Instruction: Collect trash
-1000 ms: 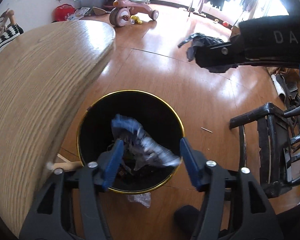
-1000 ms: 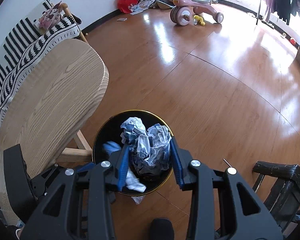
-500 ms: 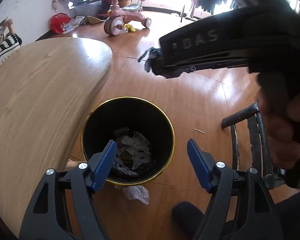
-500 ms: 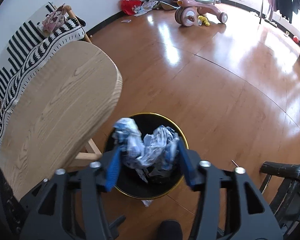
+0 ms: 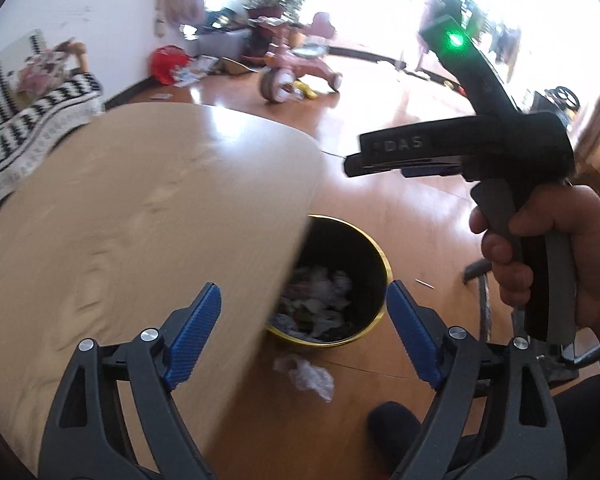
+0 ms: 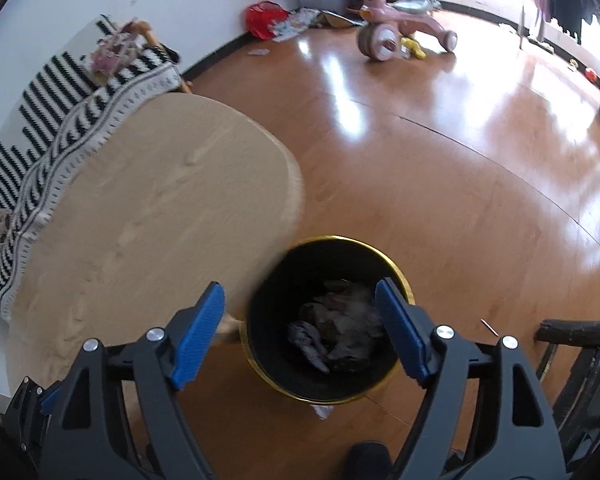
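A black trash bin with a gold rim (image 5: pixel 382 264) (image 6: pixel 400 270) stands on the wood floor beside the table, with crumpled paper trash (image 5: pixel 320 300) (image 6: pixel 336 332) inside. My left gripper (image 5: pixel 304 334) is open and empty, above the table edge and bin. My right gripper (image 6: pixel 300 330) is open and empty, above the bin. The right tool (image 5: pixel 480 156) shows in the left wrist view, held in a hand, above and right of the bin. A clear plastic scrap (image 5: pixel 306 374) lies on the floor in front of the bin.
A light wood oval table (image 5: pixel 140 220) (image 6: pixel 152 216) is left of the bin. A striped blanket (image 6: pixel 64 120) lies beyond it. A dark chair (image 6: pixel 580 352) stands at the right. A pink tricycle (image 6: pixel 400 28) and red bag (image 6: pixel 266 18) are far back.
The right gripper opened and dropped its crumpled paper into the bin. The left gripper's paper fell in earlier. Both grippers have lifted and drawn back towards the table.
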Action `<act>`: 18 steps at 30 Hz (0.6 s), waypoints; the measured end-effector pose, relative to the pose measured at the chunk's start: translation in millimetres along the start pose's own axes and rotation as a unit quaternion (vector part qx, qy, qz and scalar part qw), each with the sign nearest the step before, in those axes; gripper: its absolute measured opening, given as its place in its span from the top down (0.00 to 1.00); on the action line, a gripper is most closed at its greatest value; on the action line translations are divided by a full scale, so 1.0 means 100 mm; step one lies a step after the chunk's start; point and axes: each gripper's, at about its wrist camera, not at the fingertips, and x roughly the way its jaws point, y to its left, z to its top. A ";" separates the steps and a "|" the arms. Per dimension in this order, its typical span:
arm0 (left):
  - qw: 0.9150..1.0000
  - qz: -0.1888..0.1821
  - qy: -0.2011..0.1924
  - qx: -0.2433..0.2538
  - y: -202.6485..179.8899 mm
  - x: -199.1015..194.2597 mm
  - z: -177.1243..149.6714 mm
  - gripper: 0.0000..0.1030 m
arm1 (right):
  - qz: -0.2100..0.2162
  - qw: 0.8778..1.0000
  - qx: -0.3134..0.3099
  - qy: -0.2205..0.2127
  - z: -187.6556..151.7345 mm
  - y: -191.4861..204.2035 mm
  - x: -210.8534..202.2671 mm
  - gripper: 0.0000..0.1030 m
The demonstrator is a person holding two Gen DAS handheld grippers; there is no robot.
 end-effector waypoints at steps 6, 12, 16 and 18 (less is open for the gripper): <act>0.992 0.094 -0.040 -0.078 0.81 -0.68 -0.20 0.11 | 0.045 0.995 -0.081 -0.037 -0.11 0.97 -0.26 0.21; 0.953 0.226 -0.057 -0.193 1.78 -1.39 -0.71 0.11 | 0.120 0.975 -0.180 -0.054 -0.47 2.23 -0.51 0.18; 0.912 0.301 -0.060 -0.272 2.26 -1.87 -1.16 0.11 | 0.156 0.959 -0.234 -0.046 -0.77 2.91 -0.57 0.18; 0.900 0.316 -0.063 -0.295 2.41 -2.04 -1.31 0.11 | 0.166 0.951 -0.257 -0.040 -0.92 3.18 -0.57 0.18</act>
